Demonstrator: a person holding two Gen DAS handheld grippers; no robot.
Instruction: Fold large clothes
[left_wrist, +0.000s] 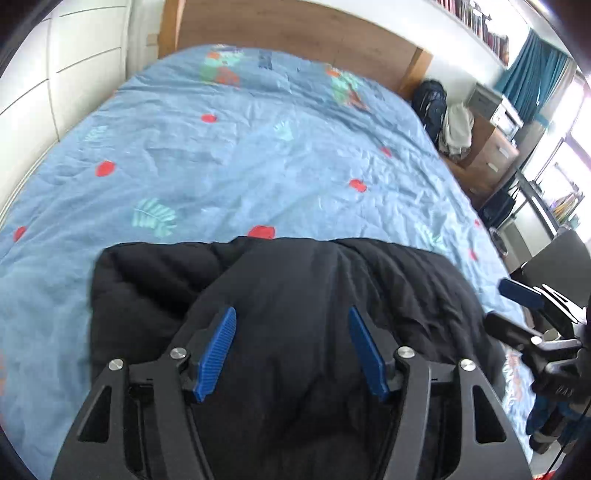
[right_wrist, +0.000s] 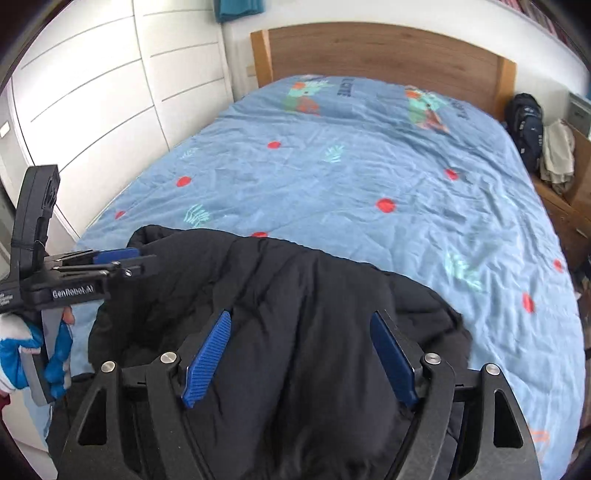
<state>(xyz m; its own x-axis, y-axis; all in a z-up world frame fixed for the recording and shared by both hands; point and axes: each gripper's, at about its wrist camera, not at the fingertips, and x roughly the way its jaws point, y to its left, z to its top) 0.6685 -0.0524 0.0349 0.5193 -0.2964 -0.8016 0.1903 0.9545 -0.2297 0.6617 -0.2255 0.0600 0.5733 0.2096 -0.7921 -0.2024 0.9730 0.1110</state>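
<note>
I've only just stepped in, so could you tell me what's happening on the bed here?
A person is folding a black padded jacket at the near end of a bed with a blue patterned cover. They hold a two-finger gripper in each hand. Both the left gripper and the right gripper hang over the jacket with jaws apart and nothing pinched between them. The jacket lies bunched and doubled over, not gripped by either.
</note>
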